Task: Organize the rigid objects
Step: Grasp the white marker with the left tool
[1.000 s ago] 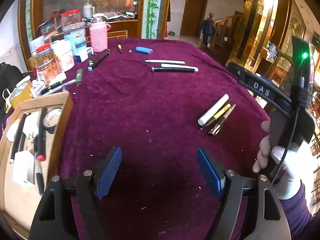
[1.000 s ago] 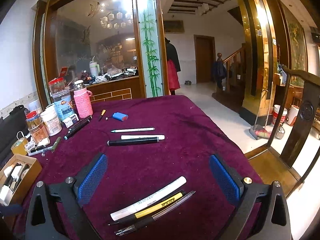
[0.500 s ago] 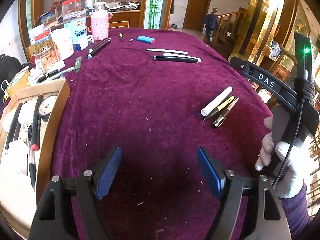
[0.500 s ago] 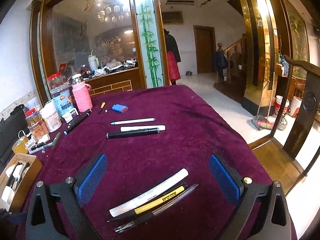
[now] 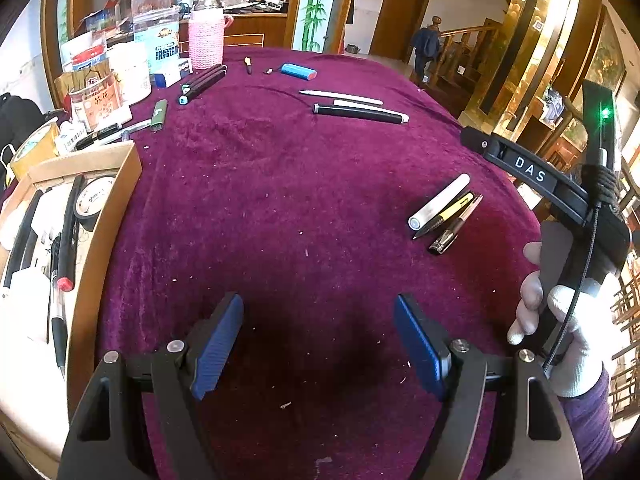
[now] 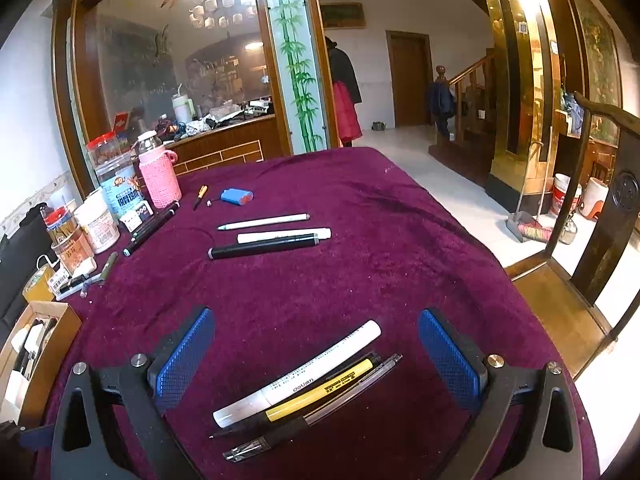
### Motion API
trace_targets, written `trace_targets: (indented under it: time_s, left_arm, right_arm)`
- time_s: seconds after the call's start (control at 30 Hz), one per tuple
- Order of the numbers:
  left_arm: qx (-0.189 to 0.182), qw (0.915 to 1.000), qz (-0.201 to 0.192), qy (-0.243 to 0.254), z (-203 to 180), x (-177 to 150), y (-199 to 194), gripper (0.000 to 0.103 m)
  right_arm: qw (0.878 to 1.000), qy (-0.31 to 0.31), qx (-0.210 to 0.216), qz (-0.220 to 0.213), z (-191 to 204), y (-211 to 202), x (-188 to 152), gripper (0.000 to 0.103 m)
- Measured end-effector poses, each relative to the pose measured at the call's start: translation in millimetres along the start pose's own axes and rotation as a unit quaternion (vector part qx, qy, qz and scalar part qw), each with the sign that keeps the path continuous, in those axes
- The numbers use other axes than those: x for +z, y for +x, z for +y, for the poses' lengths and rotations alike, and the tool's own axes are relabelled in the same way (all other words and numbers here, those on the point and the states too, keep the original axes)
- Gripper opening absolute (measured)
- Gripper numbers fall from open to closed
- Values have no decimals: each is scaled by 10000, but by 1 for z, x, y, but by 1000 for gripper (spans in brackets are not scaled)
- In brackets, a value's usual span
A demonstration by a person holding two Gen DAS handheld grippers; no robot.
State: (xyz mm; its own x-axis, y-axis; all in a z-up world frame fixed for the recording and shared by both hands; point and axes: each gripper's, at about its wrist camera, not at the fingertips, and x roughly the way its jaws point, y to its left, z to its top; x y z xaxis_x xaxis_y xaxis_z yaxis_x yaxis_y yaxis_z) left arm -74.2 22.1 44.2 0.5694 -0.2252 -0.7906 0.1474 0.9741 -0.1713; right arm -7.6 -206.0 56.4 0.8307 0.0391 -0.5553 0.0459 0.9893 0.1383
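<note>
Only left view shows cardboard box [image 5: 108, 216] contents; right frames pens [image 6: 304, 384].

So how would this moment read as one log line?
left tool open, over bare cloth | right tool open, around three pens | nothing held

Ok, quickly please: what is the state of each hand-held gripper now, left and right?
Left hand-held gripper: open, holding nothing.
Right hand-held gripper: open, holding nothing, white marker lying between its fingers.
</note>
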Motion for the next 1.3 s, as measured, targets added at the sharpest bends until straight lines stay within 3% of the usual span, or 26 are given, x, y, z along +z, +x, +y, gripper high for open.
trace_targets:
  time_s: [0.23,0.37,0.43,0.57,0.6,0.63,0.7,0.73,0.97,1.17,1.3]
  left_arm:
    - [-74,10000,42,-20,2,1,2,76]
    - [-220,9992,-229,245,-7,21,-8,76]
    - [-226,9976,-426,490,-17,33,-11,76]
    - [-218,9942,-355,989,-42,59,10,76]
    - [-230,9933,-280,1097,-49,64,21,76]
    - [-275,9925,-164,1177,-56,69,32,76]
    - [-413,9907,45,1295,-68,75,52,76]
    - [-534,9887,135,1392,-76,78,64,76]
    - [-564,9779,331,1984,-109,106,115,75]
    - [-691,9692,542,2300,-120,104,141,75]
    - [-558,9703,499,2300,-112,104,150,75]
  right_arm:
    - [9999,33,101,76,-1,1,-1,102]
    - [9959,534,51,-723,-22,-31,15,102]
    - [9900,899,243,-1056,-40,-36,28,103]
    - [9844,1596,696,-235,-71,11,50,102]
    - [9808,1748,836,-225,-76,20,47,102]
    - [9793,1847,783,-279,-82,28,39,102]
    - [9802,1879,627,48,-85,41,31,102]
    - [9768,1986,782,145,-88,47,29,102]
    - [9787,1933,691,26,-85,44,29,102]
    - [9752,2079,757,53,-92,43,33,102]
    - [9766,2019,732,84,-89,44,33,102]
